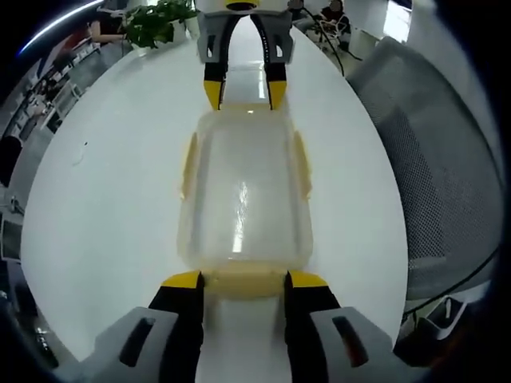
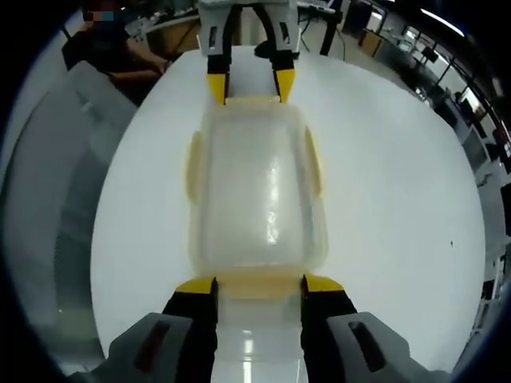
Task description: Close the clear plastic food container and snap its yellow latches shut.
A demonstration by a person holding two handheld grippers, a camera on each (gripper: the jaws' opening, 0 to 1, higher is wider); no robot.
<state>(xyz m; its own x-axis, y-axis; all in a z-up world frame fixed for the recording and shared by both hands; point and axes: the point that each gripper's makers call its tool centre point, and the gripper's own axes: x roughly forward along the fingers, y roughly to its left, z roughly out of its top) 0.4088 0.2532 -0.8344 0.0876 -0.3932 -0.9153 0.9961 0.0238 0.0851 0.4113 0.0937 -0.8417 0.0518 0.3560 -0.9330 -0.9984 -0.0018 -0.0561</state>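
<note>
One container [image 1: 243, 195], four yellow latches [image 1: 300, 163], two claws [image 1: 243, 281].

A white table [image 1: 104, 199] with a glossy top reflects the ceiling light. Beside it stands a grey mesh office chair [image 1: 439, 183], and a green potted plant [image 1: 156, 22] sits at the table's far end. Beyond the table, an open office holds desks [image 2: 447, 64] with monitors, and a seated person [image 2: 112, 44].

I am viewing a clear, frosted container [image 1: 243, 199] with pale yellow latches [image 1: 188, 163] lying on a glossy white table [image 1: 112, 183], my grippers [image 1: 241, 281] showing black-and-grey bodies with yellow tips, beside a grey mesh chair [image 1: 435, 183] and a green plant [image 1: 156, 20].
</note>
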